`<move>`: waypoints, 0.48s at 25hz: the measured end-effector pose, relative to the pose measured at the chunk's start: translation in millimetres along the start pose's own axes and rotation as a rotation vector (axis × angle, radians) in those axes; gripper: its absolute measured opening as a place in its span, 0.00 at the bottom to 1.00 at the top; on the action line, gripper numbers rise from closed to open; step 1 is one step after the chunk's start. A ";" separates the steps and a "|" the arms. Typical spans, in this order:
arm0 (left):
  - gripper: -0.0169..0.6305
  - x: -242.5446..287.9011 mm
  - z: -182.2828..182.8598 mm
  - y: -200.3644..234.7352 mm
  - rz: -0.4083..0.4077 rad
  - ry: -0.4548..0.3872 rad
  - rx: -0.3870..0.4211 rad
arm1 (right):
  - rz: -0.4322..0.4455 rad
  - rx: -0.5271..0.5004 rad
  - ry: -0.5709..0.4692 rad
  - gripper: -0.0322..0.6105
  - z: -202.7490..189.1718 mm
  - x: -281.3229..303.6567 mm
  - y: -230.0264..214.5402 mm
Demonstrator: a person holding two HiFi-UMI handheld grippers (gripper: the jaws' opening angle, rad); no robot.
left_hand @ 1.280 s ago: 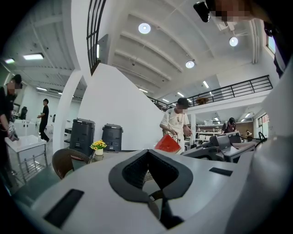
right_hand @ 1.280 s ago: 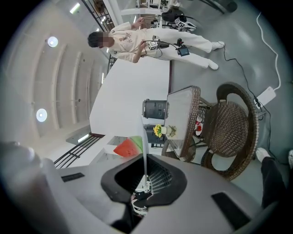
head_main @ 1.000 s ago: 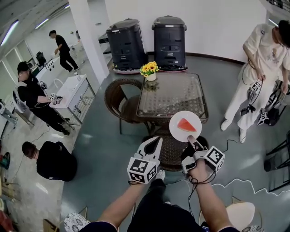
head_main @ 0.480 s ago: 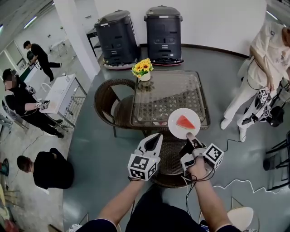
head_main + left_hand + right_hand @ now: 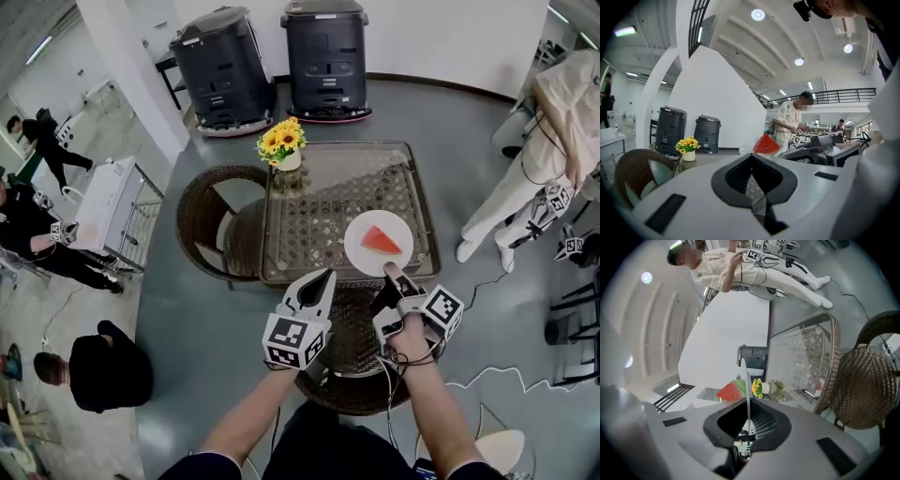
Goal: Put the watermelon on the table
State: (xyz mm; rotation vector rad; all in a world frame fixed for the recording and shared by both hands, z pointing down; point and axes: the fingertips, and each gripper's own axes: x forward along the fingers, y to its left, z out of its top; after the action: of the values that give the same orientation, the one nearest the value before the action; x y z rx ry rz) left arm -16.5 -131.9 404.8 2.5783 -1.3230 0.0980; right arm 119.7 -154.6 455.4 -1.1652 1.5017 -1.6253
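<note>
Grey floor (image 5: 202, 309) surrounds the glass-topped wicker table (image 5: 314, 202). The left gripper (image 5: 324, 276) has its jaws together on nothing. The right gripper (image 5: 388, 271) pinches the rim of the white plate (image 5: 356, 251) over the table's near right corner, with the watermelon slice (image 5: 381, 241) lying on it.

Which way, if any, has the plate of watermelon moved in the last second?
Yes. The plate in the right gripper moved forward: it was mostly past the glass table's near edge and is now over its near right corner.
</note>
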 end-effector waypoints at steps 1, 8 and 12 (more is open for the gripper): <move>0.03 8.2 0.5 3.9 -0.002 0.002 0.000 | -0.002 -0.001 -0.003 0.07 6.0 7.6 -0.4; 0.03 57.4 1.8 41.7 0.003 0.014 -0.008 | -0.018 0.004 -0.005 0.07 35.2 66.8 -10.5; 0.03 76.8 -4.4 59.2 0.002 0.032 -0.015 | -0.040 0.012 -0.001 0.07 42.9 94.5 -23.3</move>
State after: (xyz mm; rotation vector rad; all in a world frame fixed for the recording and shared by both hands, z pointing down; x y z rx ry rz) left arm -19.0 -224.8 432.9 2.5519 -1.3103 0.1281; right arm 122.4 -253.6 494.1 -1.1962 1.4754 -1.6577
